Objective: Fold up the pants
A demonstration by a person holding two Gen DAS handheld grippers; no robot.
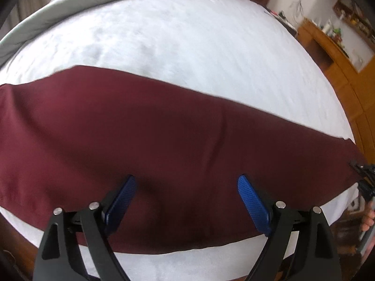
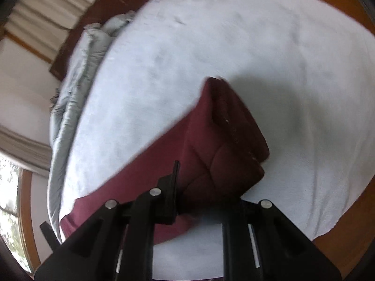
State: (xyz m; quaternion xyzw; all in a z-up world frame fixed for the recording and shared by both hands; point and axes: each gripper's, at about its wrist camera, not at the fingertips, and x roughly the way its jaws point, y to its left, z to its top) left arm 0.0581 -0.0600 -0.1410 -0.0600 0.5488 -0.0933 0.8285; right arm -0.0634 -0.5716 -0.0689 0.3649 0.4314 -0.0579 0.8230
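Maroon pants [image 1: 145,140] lie as a long flat band across the white bed [image 1: 187,35]. My left gripper [image 1: 186,187] hovers over their near edge, blue pads [image 1: 252,201] wide apart, holding nothing. In the right wrist view the pants [image 2: 211,145] rise from the bed in a lifted, bunched end. My right gripper [image 2: 199,199] is at that end, and cloth covers the space between its fingers; one finger [image 2: 172,187] shows, the other is hidden under cloth. The right gripper also shows at the far right edge of the left wrist view [image 1: 365,182].
A grey quilt [image 1: 93,2] is bunched along the far side of the bed, also in the right wrist view [image 2: 70,93]. A wooden cabinet [image 1: 328,53] with small items stands beyond the bed's right side. Wooden floor [image 2: 339,241] surrounds the bed.
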